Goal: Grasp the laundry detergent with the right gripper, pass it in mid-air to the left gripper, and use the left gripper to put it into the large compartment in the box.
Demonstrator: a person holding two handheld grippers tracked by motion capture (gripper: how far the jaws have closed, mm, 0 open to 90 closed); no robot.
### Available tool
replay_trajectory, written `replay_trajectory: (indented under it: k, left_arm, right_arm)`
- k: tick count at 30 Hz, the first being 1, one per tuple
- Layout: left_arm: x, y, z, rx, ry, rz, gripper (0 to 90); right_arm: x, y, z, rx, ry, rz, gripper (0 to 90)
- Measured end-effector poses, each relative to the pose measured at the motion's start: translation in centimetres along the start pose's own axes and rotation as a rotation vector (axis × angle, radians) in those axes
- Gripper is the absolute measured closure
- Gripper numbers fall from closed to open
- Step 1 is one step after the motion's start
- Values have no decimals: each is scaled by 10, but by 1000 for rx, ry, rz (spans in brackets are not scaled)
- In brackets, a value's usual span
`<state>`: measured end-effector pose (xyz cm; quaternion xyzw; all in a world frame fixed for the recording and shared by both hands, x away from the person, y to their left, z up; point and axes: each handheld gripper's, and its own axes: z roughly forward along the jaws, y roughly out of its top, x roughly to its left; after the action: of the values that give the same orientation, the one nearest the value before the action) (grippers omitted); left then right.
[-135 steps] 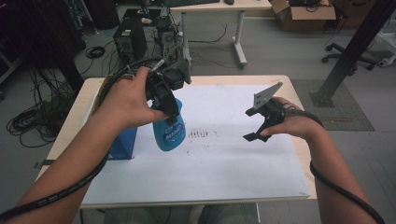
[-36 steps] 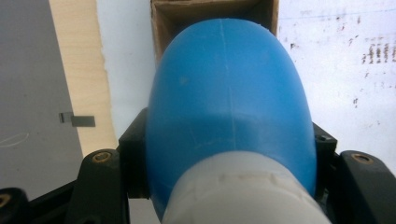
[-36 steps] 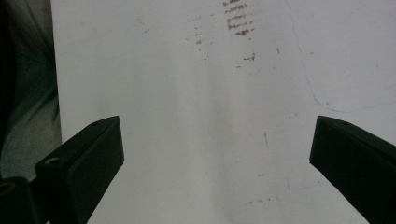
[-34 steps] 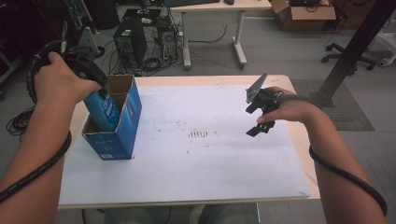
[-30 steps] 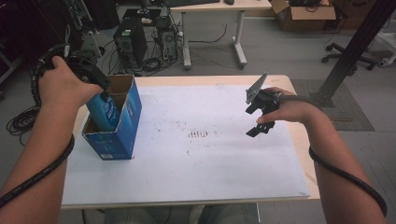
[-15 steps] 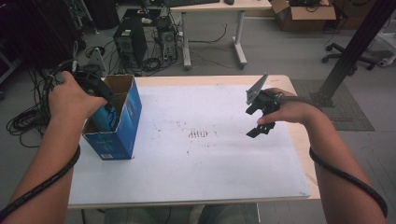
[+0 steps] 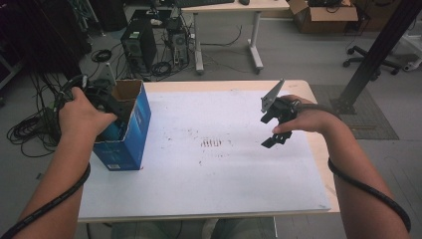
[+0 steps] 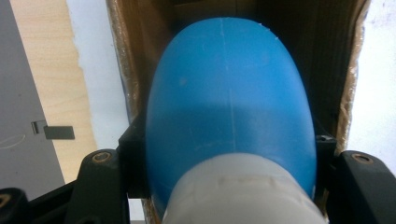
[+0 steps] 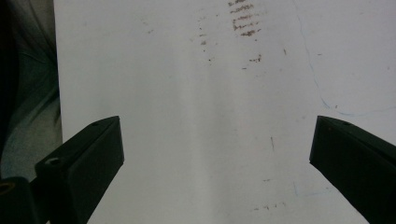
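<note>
A blue spray bottle point(image 8: 229, 93) with a white collar hangs neck-up inside an open blue cardboard box point(image 7: 130, 135) at the table's left edge. My left gripper point(image 8: 229, 142) is shut on the bottle, one black jaw pressed against each side just under the collar. In the high view the left gripper point(image 7: 107, 105) sits at the box's open top, and the hand hides most of the bottle. My right gripper point(image 7: 269, 130) hovers over the right part of the white sheet point(image 7: 224, 174). In the right gripper view, the right gripper point(image 9: 217, 154) is open with nothing between its jaws.
Dark scuff marks point(image 7: 213, 143) lie mid-sheet. The box's brown inner walls point(image 8: 122, 70) stand close around the bottle. On the floor behind the table are computer towers point(image 7: 138, 47), cables, a white desk point(image 7: 226, 7) and a black post point(image 7: 373, 55) at the right.
My left hand has sunk, carrying the blue bottle from above the box down into it. The right gripper has stayed where it was, still open.
</note>
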<state>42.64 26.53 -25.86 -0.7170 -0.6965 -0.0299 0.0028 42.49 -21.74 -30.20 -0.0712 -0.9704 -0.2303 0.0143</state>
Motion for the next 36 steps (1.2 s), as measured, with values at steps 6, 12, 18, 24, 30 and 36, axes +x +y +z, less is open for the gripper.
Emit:
replay_trajectory:
  k: [6, 12, 18, 24, 30, 36]
  left_arm:
    - [-1, 0, 8, 7, 4, -1, 383]
    - [-4, 0, 13, 13, 5, 6, 383]
    - [-6, 1, 18, 16, 12, 7, 383]
    - [-5, 1, 22, 24, 12, 8, 383]
    - [-4, 1, 26, 25, 13, 9, 382]
    - [-3, 0, 27, 23, 9, 7, 382]
  right_arm:
    - [1, -2, 0, -1, -1, 6, 28]
    - [1, -4, 0, -3, 2, 9, 30]
    - [1, -7, 1, -5, -1, 13, 26]
    - [1, -8, 0, -2, 0, 15, 27]
    - [0, -7, 2, -3, 3, 16, 27]
    - [1, -6, 3, -3, 5, 15, 27]
